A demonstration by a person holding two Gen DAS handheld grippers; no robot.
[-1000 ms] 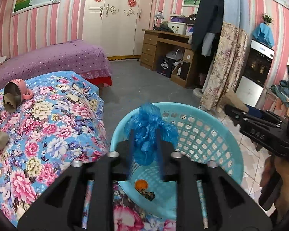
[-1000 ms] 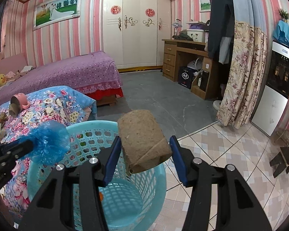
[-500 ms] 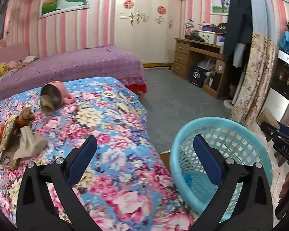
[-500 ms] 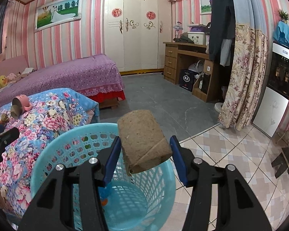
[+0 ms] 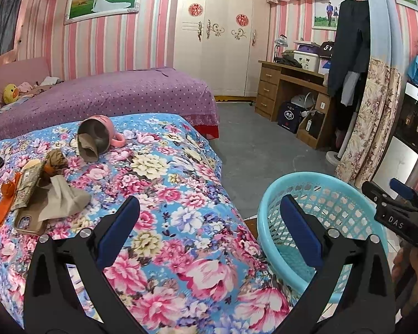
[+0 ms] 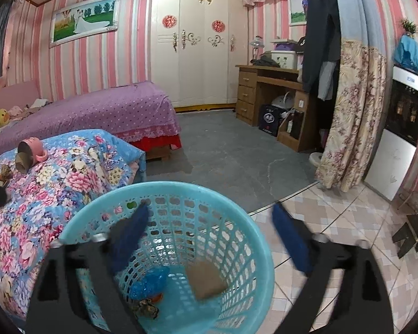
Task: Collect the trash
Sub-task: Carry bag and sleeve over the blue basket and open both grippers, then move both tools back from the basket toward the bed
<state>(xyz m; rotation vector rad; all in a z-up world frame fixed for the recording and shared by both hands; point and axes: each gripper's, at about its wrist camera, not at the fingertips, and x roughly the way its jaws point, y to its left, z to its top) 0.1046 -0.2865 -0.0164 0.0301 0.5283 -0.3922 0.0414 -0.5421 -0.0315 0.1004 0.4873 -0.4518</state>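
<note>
Done: blue bag [image 6: 149, 282] and brown roll [image 6: 207, 281], blurred, in our basket [image 6: 260, 246], lower centre | left gripper [image 5: 209, 224], right gripper [image 6: 209, 235] just spread wide, empty | left: scraps [image 5: 46, 192], seemingly wrappers, frame-left on bedspread [image 5: 181, 183].

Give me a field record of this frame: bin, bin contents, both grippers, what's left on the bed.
bin: blue basket on the floor beside the floral bed
bin contents: brown roll, blue wrapper, dark scraps
left gripper: open, empty, over the bed edge
right gripper: jaws just opened, empty, over the basket
left on bed: pink mug on its side, crumpled paper, orange wrapper, phone
</note>
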